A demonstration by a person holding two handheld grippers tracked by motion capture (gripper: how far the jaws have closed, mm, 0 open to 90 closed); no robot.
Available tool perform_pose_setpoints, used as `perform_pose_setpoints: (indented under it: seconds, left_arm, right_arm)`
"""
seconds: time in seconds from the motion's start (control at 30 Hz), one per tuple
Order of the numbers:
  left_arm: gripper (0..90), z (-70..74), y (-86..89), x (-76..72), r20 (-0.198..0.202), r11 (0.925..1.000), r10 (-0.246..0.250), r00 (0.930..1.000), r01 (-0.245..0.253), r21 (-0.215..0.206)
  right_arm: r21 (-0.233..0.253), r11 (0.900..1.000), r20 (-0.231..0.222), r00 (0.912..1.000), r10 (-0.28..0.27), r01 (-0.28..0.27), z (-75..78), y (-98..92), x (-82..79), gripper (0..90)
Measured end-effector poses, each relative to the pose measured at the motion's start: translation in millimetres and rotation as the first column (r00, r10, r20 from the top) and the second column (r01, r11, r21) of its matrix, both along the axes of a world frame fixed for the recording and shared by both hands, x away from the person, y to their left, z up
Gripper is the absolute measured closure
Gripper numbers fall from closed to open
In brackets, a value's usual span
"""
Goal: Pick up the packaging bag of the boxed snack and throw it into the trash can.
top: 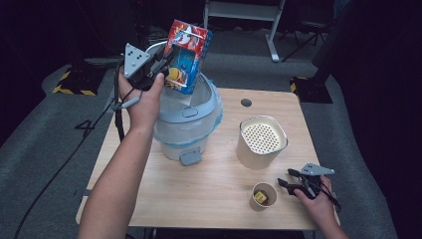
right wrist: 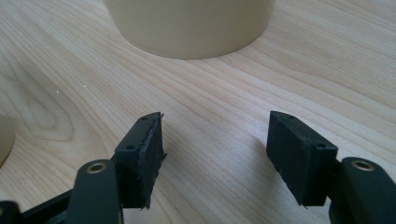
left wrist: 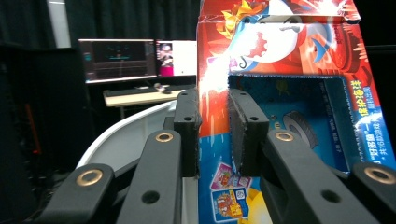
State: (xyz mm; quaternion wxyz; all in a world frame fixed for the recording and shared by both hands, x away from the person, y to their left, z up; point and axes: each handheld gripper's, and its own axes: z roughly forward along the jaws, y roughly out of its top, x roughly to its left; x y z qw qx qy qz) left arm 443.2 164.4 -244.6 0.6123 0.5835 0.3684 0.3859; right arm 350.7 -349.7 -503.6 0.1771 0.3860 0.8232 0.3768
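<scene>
1. Your left gripper [left wrist: 214,135] is clamped on the edge of the colourful carton [left wrist: 289,93]; both pads press the cardboard wall from either side.
2. Your left hand [top: 142,97] is raised, forearm reaching up and forward, so the carton [top: 186,55] stands tilted just above the open bin [top: 191,117] (a pale lidded one with a liner).
3. Below and behind that gripper's jaws, the bin's white rim [left wrist: 126,135] curves past.
4. Your right gripper [right wrist: 215,154] rests low over the table [right wrist: 210,93], jaws spread wide with nothing between them.
5. Straight ahead of it stands the cream container [right wrist: 187,23]; the paper cup [top: 263,195] sits just beside its jaws.
</scene>
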Motion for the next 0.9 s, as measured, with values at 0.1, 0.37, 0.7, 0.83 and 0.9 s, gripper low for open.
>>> perform_pose_setpoints:
  seconds: [0.1,0.37,0.7,0.83,0.9]
  left_arm:
    - [75.0,-6.0,-1.7,2.7,-0.010,1.0000,-0.006,0.9999,0.006,0.003]
    - [74.7,-12.5,-4.6,2.3,-0.015,0.9991,-0.004,0.9999,0.004,0.041]
    - [74.2,-16.5,-0.6,4.5,-0.105,0.9961,-0.027,0.9941,0.036,0.081]
    - [74.9,-18.9,1.1,4.5,-0.131,0.9922,-0.027,0.9910,0.043,0.117]
    - [74.8,-19.9,3.3,4.6,-0.136,0.9924,-0.021,0.9905,0.037,0.118]
  right_arm:
    - [0.000,1.000,0.001,1.0000,0.000,0.000,0.0,-0.1,0.1,36.7]
    - [0.000,1.000,0.000,1.0000,0.000,0.000,0.0,0.0,0.0,36.7]
    - [0.000,1.000,0.000,1.0000,0.000,0.000,0.0,0.0,0.0,36.7]
    - [0.000,1.000,0.000,1.0000,0.000,0.000,0.0,0.0,0.0,36.7]
    - [0.000,1.000,0.000,1.0000,0.000,0.000,0.0,0.0,0.0,36.7]
